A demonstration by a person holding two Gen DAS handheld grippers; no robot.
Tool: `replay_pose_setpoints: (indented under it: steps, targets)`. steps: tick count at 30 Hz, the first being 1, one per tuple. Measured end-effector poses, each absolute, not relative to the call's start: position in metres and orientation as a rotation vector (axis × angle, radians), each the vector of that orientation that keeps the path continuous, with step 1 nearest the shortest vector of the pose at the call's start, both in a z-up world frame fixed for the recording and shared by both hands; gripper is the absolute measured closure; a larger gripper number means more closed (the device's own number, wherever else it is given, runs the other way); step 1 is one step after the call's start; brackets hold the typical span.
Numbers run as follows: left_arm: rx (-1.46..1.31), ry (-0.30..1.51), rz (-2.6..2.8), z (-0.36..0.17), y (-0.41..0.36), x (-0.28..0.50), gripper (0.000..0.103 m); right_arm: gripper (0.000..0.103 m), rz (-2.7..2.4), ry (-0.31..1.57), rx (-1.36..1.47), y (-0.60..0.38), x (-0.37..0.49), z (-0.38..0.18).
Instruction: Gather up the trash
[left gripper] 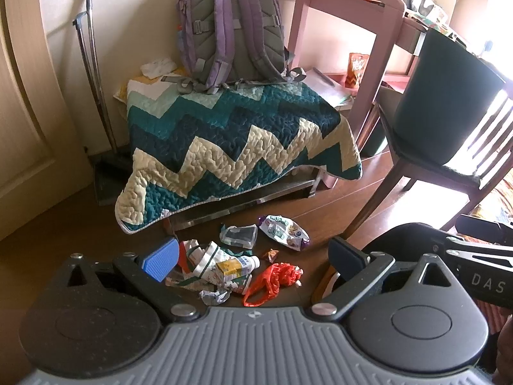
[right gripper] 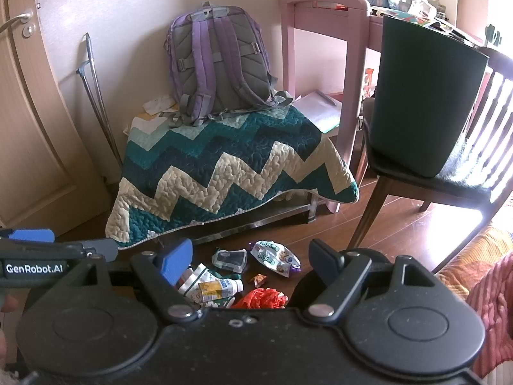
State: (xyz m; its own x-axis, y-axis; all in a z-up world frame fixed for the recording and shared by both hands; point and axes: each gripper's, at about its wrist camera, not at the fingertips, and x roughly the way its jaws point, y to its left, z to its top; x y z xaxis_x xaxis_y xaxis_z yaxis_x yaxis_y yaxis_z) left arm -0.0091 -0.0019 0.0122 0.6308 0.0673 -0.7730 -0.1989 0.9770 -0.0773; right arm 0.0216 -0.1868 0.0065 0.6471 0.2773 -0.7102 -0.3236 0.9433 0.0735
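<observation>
On the far left stands a door (right gripper: 29, 122), and next to it a dustpan (left gripper: 107, 176) with a long handle leans on the wall. A zigzag blanket (left gripper: 231, 141) hangs over a low bench, and a purple backpack (left gripper: 231, 29) sits on top of it. Right of that is a pink desk (left gripper: 349, 9), then a wooden chair (right gripper: 426, 176) with a dark bin (right gripper: 423, 102) on its seat.

The trash (left gripper: 237, 263) lies in a small heap on the brown floor (left gripper: 320, 199), just in front of the blanket. In the heap are crumpled paper (left gripper: 198, 256), a small bottle (left gripper: 239, 265), a red bag (left gripper: 275, 277), a clear wrapper (left gripper: 239, 235) and a snack bag (left gripper: 283, 232).

The left gripper (left gripper: 253, 260) hangs above the heap. Its two fingers are spread wide apart. They hold nothing and touch nothing. The blue pad (left gripper: 160, 261) on one finger is above the edge of the paper.

The right gripper (right gripper: 250, 261) hangs above the same heap, beside the left one. Its fingers are wide apart too, with nothing between them, and they touch nothing.
</observation>
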Motion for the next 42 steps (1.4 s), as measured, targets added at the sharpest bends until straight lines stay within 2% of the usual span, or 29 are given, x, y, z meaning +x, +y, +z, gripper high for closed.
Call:
replay_pose_setpoints:
  steps: [10,19,25,31,36,42]
  targets:
    - [-0.193,0.884,0.156,-0.003,0.02,0.026,0.003,0.023,0.38,0.813,-0.071,-0.172,0.06,-0.01]
    - [-0.214,0.955,0.226,-0.088,0.09,0.105,0.003,0.023,0.419,0.893,-0.062,-0.139,0.171,-0.079]
    - [-0.225,1.039,0.173,-0.17,0.107,0.16,0.003,0.023,0.471,1.019,-0.107,-0.11,0.263,-0.158]
    - [-0.074,1.121,-0.031,-0.249,0.092,0.212,0.003,0.023,0.488,1.185,-0.211,-0.094,0.33,-0.265]
    - [0.021,1.22,-0.178,-0.32,0.079,0.239,0.003,0.023,0.502,1.324,-0.248,-0.091,0.366,-0.348]
    - [0.087,1.324,-0.335,-0.401,0.067,0.264,0.003,0.023,0.67,1.348,-0.403,-0.074,0.388,-0.425]
